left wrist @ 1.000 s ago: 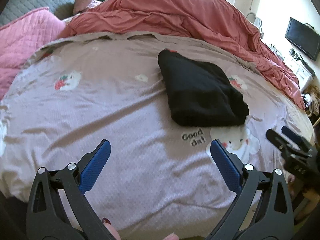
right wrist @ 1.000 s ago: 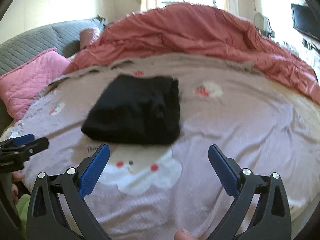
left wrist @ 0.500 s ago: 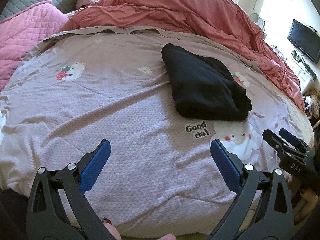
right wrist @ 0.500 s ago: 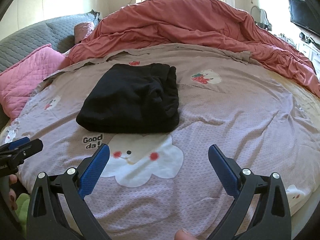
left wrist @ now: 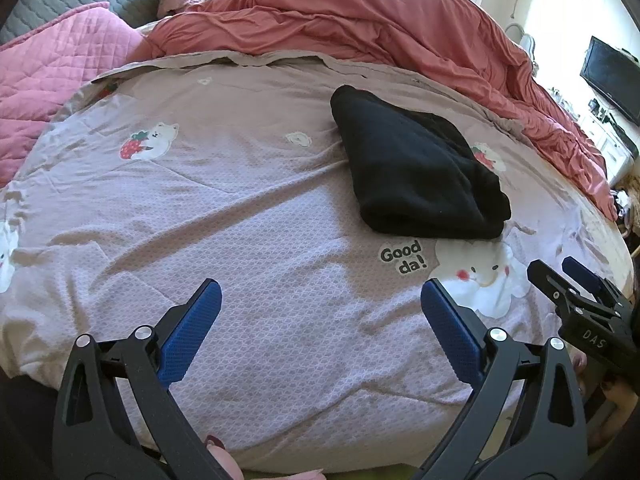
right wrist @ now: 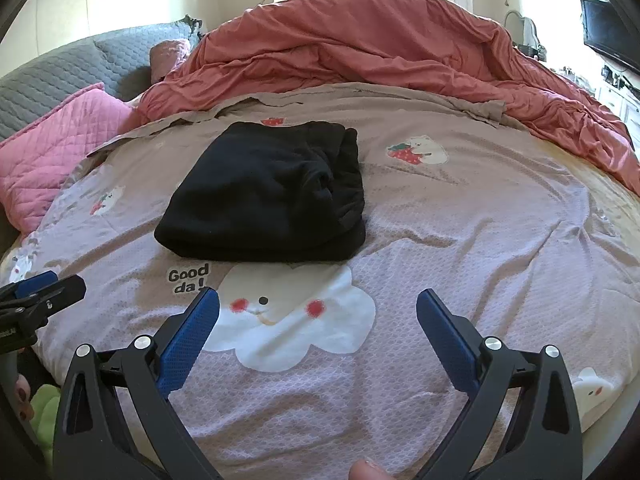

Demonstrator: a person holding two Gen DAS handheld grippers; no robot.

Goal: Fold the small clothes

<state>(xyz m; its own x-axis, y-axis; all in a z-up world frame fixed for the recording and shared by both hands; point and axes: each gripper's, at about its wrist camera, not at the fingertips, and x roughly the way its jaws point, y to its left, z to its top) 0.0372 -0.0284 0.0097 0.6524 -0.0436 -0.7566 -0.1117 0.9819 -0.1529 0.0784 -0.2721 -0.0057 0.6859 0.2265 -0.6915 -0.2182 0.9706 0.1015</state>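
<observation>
Fingers [left wrist: 192, 332] spread wide; folded black garment [right wrist: 268, 196] untouched.

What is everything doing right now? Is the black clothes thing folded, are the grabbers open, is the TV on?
black garment: folded into a thick bundle, lying on the bedsheet, untouched.
left gripper: open, holding nothing.
right gripper: open, holding nothing.
bedsheet: spread out, lightly wrinkled.
red duvet: bunched up in a heap at the far side.
pink pillow: lying at the left edge of the bed.
TV: screen dark.
</observation>
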